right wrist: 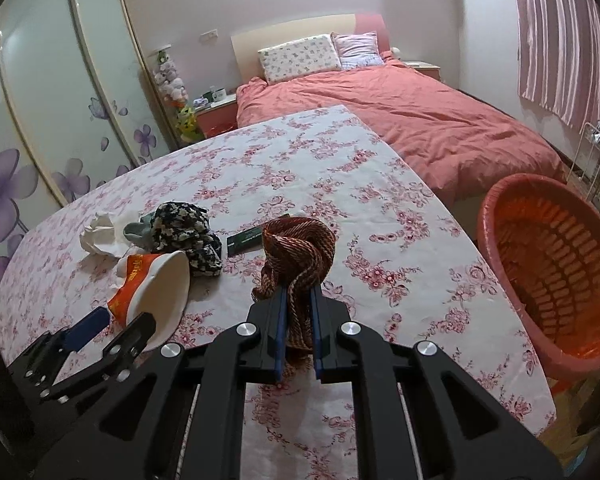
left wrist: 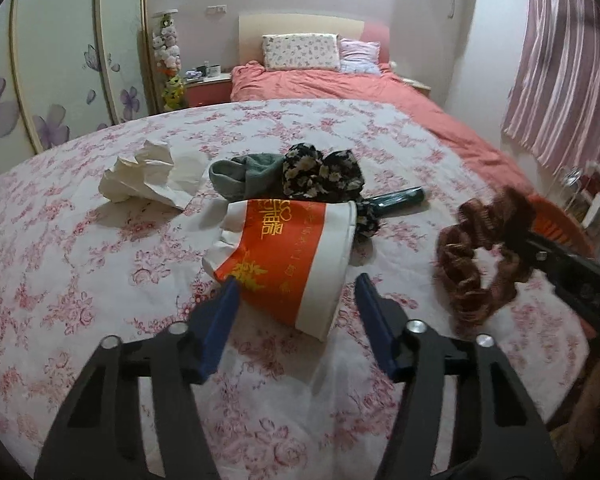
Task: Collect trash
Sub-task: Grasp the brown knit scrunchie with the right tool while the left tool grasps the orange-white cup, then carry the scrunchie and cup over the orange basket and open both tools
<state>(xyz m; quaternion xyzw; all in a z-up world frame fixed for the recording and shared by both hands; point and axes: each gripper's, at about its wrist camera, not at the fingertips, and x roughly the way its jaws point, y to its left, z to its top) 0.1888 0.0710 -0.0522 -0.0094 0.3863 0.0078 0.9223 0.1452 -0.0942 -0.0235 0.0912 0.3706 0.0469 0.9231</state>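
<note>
The table cloth [right wrist: 380, 216] looks smooth and a bit shiny. The brown scrunchie [right wrist: 300, 248] is ribbed cloth. The cup [left wrist: 284, 256] is paper. The red basket [right wrist: 500, 216] is plastic.

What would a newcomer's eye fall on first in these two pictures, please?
Probably the brown scrunchie pinched in the right gripper above the floral table. Next, the crushed orange-and-white paper cup lying between the left gripper's open fingers, and the red basket at the table's right edge.
</note>
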